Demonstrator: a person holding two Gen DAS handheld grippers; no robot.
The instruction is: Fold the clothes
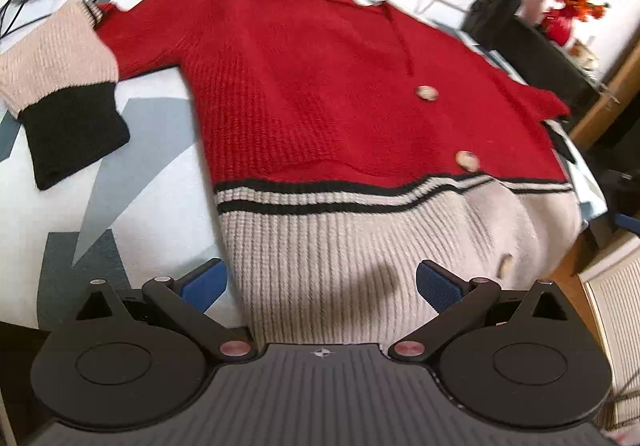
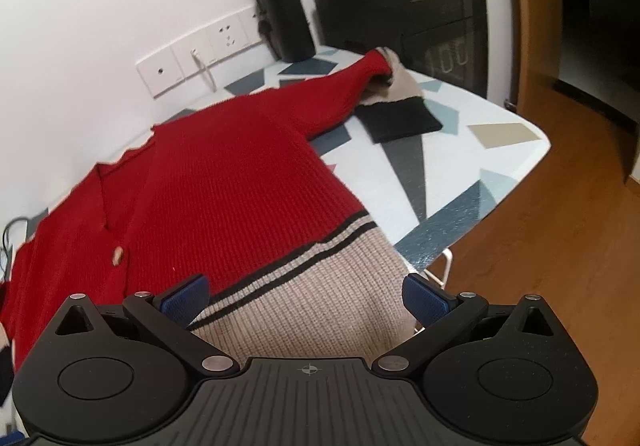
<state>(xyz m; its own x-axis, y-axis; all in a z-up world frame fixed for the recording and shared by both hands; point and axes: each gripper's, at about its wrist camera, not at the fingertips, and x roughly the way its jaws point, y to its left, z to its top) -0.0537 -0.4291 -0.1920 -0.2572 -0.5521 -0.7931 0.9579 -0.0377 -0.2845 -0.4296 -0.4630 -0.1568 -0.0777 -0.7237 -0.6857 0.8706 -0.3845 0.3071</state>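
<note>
Red cardigan (image 1: 320, 86) lies flat on the table (image 2: 480, 166), collar toward top of frame, beige hem at the bottom. Left gripper (image 1: 320, 282) and right gripper (image 2: 304, 298) both spread wide, empty, over the hem.

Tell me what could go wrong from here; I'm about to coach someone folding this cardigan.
1. The beige ribbed hem of the red knit cardigan hangs over the patterned table's edge, so a pull could drag the cardigan off.
2. Both the open left claw and open right claw hover over thick ribbing and may pinch only one layer.
3. The wooden buttons might snag a claw.
</note>
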